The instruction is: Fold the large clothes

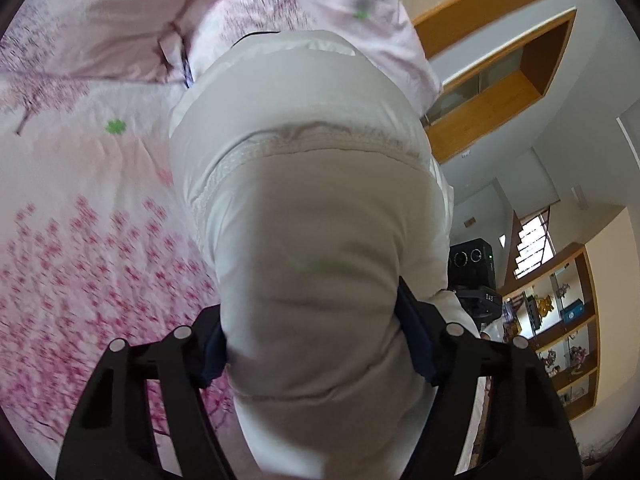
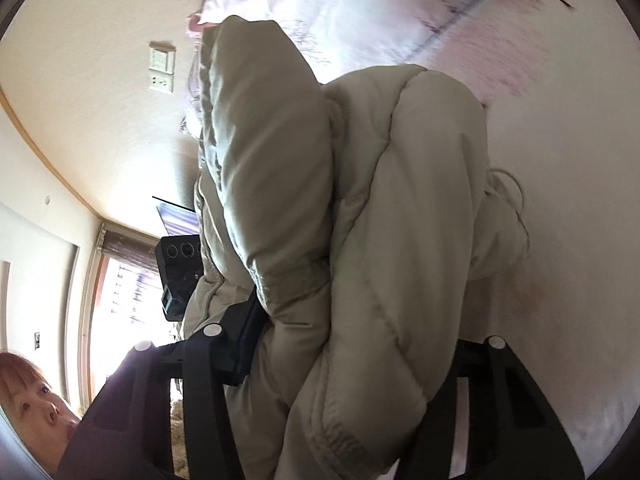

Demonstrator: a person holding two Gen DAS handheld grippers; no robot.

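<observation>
A home bedroom: floral pink bedding, wooden display shelves with ornaments, a curtained window.

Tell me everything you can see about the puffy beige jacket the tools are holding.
The jacket is pale beige, padded and quilted, with a smooth, slightly shiny shell and stitched seams; a ribbed band crosses it in the left wrist view. It is bunched into thick folds. The left tool clamps one bundle, its pads pressing on both sides. The right tool grips another bunched part. Past the tools, the jacket lies above a pink floral bedsheet.
</observation>
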